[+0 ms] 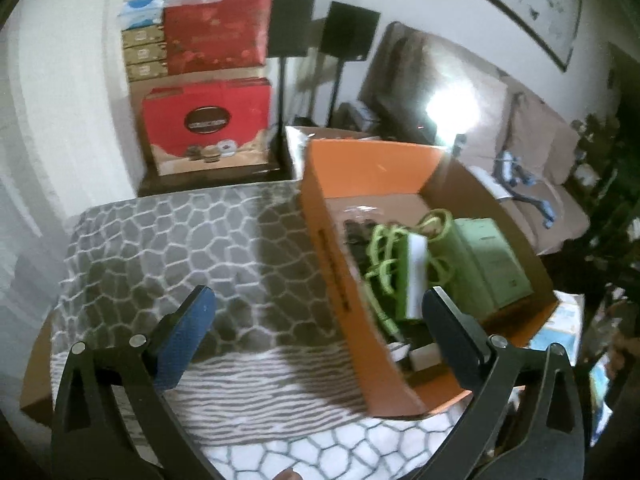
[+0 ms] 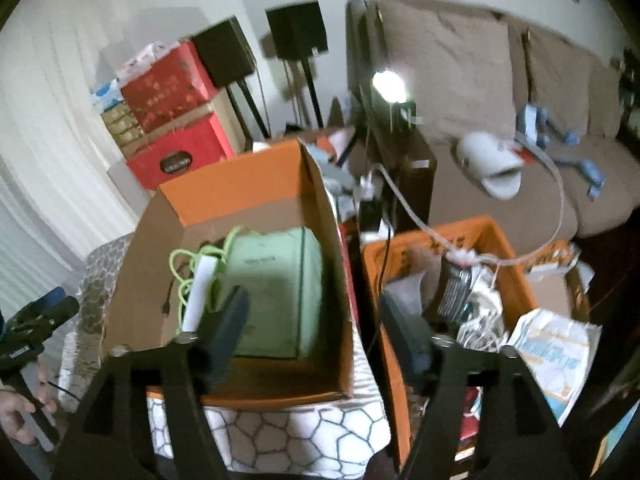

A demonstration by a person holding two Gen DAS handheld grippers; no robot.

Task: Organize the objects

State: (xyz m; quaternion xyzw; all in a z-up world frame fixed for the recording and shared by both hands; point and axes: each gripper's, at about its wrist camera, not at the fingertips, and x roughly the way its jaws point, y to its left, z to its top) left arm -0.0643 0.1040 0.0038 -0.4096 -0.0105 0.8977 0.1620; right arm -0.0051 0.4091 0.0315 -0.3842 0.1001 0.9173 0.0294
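Left wrist view shows our left gripper (image 1: 320,312) spread wide and holding nothing, one finger (image 1: 182,340) over the grey honeycomb-patterned cloth (image 1: 168,240), the other above the near rim of the orange cardboard box (image 1: 340,264). Inside that box lie a pale green box (image 1: 492,264), a tangle of bright green cord (image 1: 386,264) and a white block (image 1: 415,276) beside it; darker items beneath are too blurred for us to name. In the right wrist view our right gripper (image 2: 316,312) is also wide and empty, hovering over the same box's (image 2: 248,184) right wall, with the green box (image 2: 276,292) just ahead. To its right sits an orange crate (image 2: 516,264) of crumpled packaging, and a beige sofa (image 2: 480,80) stands behind.
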